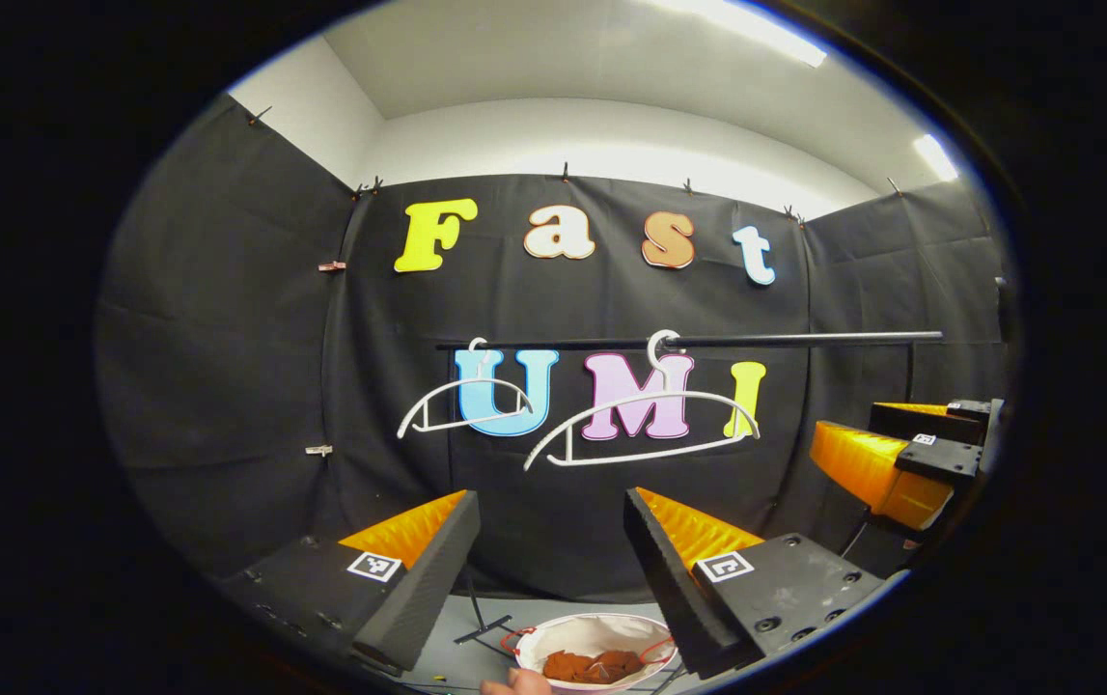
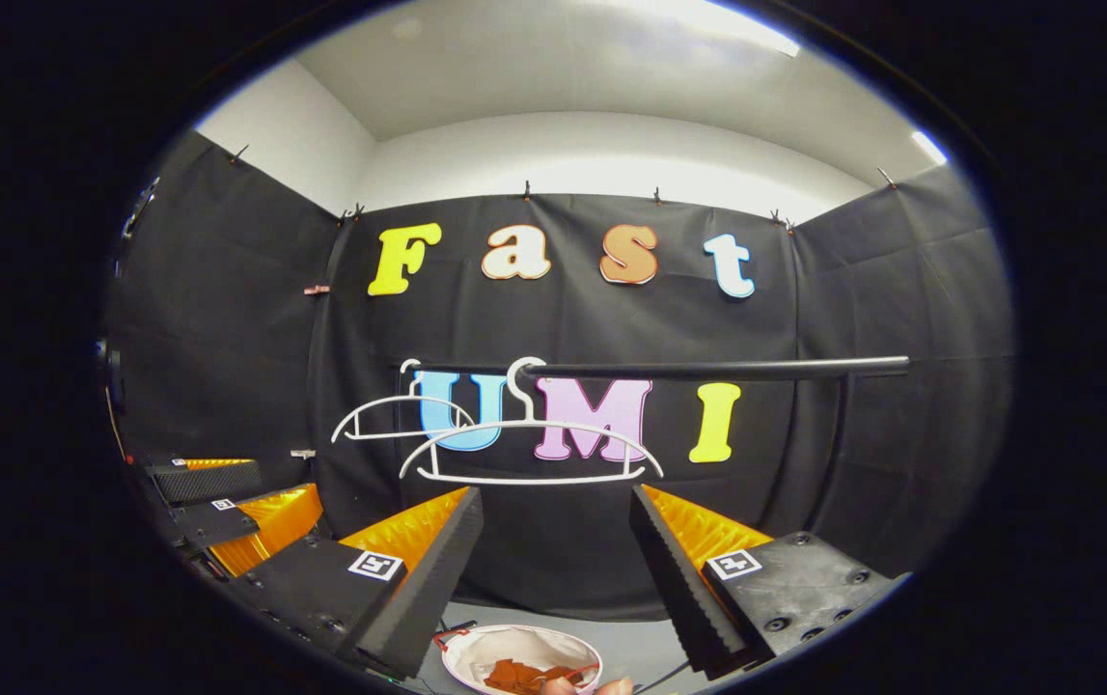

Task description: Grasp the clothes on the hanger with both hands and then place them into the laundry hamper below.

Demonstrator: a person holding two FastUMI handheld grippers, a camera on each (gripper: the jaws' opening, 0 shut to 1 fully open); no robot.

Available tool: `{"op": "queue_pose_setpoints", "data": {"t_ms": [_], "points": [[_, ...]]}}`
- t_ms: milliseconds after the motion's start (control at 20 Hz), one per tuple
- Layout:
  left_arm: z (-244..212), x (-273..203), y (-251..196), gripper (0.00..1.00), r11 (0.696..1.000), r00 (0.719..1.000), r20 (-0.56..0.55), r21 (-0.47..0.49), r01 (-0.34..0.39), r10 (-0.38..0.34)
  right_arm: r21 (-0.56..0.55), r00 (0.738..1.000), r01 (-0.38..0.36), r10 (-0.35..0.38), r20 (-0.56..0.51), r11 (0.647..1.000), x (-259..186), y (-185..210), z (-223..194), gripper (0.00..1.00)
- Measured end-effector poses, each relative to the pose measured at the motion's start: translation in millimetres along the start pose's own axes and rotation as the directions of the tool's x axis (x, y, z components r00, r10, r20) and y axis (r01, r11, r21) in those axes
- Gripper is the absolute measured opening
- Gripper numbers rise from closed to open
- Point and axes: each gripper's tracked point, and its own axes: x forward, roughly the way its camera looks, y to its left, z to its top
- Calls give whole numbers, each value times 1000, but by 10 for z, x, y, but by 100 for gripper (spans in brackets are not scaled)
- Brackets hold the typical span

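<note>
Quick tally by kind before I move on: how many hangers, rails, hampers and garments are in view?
White hangers: 2
Black rail: 1
White laundry hamper: 1
Rust-brown garment in the hamper: 1
Total: 5

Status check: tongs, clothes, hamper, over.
Left tongs open, right tongs open, both empty. Two hangers bare on rail. Rust-coloured clothes in hamper. Nothing in the way.
</note>
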Motion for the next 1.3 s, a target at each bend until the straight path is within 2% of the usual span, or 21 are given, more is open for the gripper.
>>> {"op": "queue_pose_setpoints", "data": {"t_ms": [350, 400, 550, 600, 750, 900, 950, 1300], "points": [[73, -180, -130, 92, 999, 1000, 24, 44, -21, 20, -22, 1000, 7, -7, 10, 1000, -156, -172, 27, 98], [68, -194, -164, 95, 999, 1000, 22, 45, -18, 17, -23, 1000, 4, -4, 10, 1000, -159, -176, 29, 99], [62, -229, -235, 95, 999, 1000, 19, 44, -11, 10, -20, 1000, 0, 0, 7, 1000, -164, -196, 13, 98], [76, -231, -253, 92, 999, 1000, 19, 41, -10, 9, -21, 1000, 1, -1, 5, 1000, -169, -199, 4, 98], [97, -236, -275, 95, 999, 1000, 19, 31, -8, 7, -20, 1000, 0, 0, -1, 1000, -168, -218, -24, 98], [107, -233, -260, 92, 1000, 1000, 18, 29, -12, 12, -15, 1000, -2, 2, 1, 1000, -162, -214, -7, 98], [101, -222, -258, 95, 1000, 1000, 18, 26, -11, 11, -18, 1000, -3, 3, 4, 1000, -163, -215, -4, 98], [85, -180, -202, 93, 1000, 1000, 12, 17, -24, 23, -22, 1000, 1, -1, 1, 1000, -110, -211, -40, 99]]}}
